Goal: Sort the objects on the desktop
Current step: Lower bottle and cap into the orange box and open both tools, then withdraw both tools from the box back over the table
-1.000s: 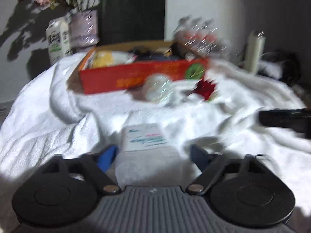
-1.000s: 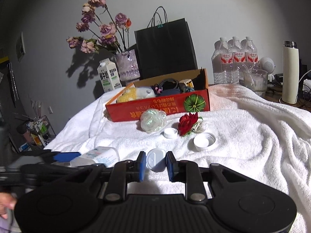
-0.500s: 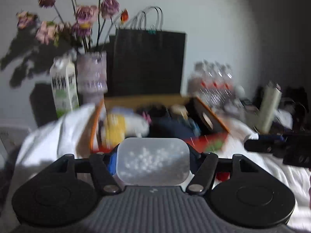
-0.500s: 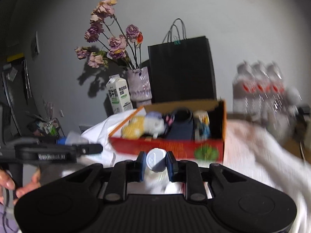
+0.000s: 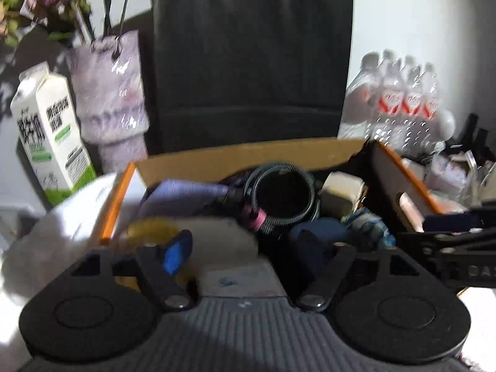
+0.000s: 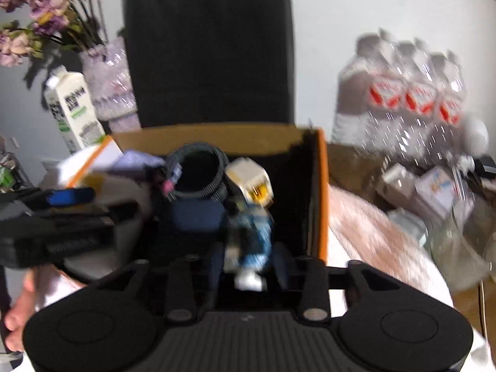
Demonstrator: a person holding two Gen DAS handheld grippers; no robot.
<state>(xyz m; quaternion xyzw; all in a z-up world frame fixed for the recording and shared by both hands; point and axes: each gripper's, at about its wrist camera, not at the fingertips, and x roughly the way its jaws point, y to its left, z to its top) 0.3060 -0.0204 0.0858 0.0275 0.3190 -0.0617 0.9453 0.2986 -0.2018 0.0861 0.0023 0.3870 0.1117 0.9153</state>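
Over the box: both of my hand-held grippers tilt downward above the open cardboard box [image 5: 248, 152], with orange edges, standing in front of a black paper bag [image 5: 251, 46].
Surroundings: a milk carton [image 5: 49, 136] and a vase of flowers [image 5: 108, 93] stand to the box's left; a pack of water bottles [image 5: 400, 105] stands to its right.
Box contents: a black ring-shaped item [image 5: 283, 197], a dark blue pouch [image 5: 316, 238], a yellow item [image 5: 152, 229] and a cream-coloured small box [image 6: 249, 183] lie crowded together inside.
Left hand-held gripper [image 5: 248, 248]: its jaws are opening, spread wide; the translucent white container [image 5: 238, 274] sits low between them, blurred, and I see no pad pressing on it. The left pad is blue.
Right hand-held gripper [image 6: 248, 257]: its jaws are opening; the small white cap [image 6: 249, 280] lies between them, clear of both fingers, just above a blurred blue-and-white item [image 6: 252, 235] in the box's right end.
My hand [image 6: 18, 313]: fingers show at the lower left of the right wrist view, beneath the left hand-held gripper.
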